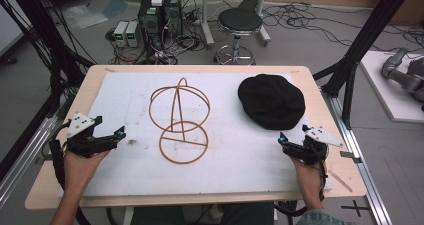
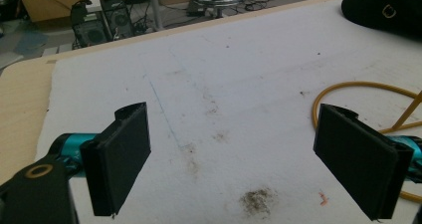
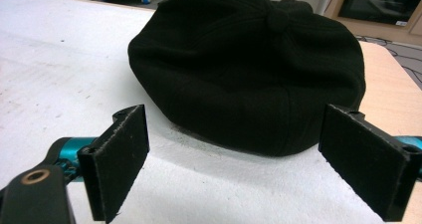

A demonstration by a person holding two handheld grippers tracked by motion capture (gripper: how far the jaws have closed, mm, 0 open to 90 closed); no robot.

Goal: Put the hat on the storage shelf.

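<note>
A black cap (image 1: 271, 101) lies crown up on the white mat (image 1: 130, 100) that covers most of the tabletop (image 1: 92, 80), toward the far right corner, with its near side facing the right hand-held gripper (image 1: 283, 139). That gripper sits near the right edge of the tabletop, closer to the near side, held in the person's right hand (image 1: 307, 172), and it points toward the cap; in the right gripper view the cap (image 3: 249, 64) rises just beyond the two black pads (image 3: 122, 159), which stand spread wide with nothing between them and do not touch the fabric. A small button tops the crown (image 3: 277, 19) in that view. The left hand-held gripper (image 1: 120, 133) rests near the left edge of the tabletop, held in the person's left hand (image 1: 82, 167), and aims toward the middle of the mat; its pads (image 2: 122, 157) are likewise spread apart over bare, lightly stained mat. In the middle of the tabletop stands an orange wire stand (image 1: 179, 120), made of a flat ring base on the mat, an upright stem and crossed hoops above it, well apart from the cap and between the two grippers. A curve of that orange wire (image 2: 358, 87) shows beside the right pad in the left gripper view, and a corner of the cap (image 2: 383, 7) lies at the upper right there
</note>
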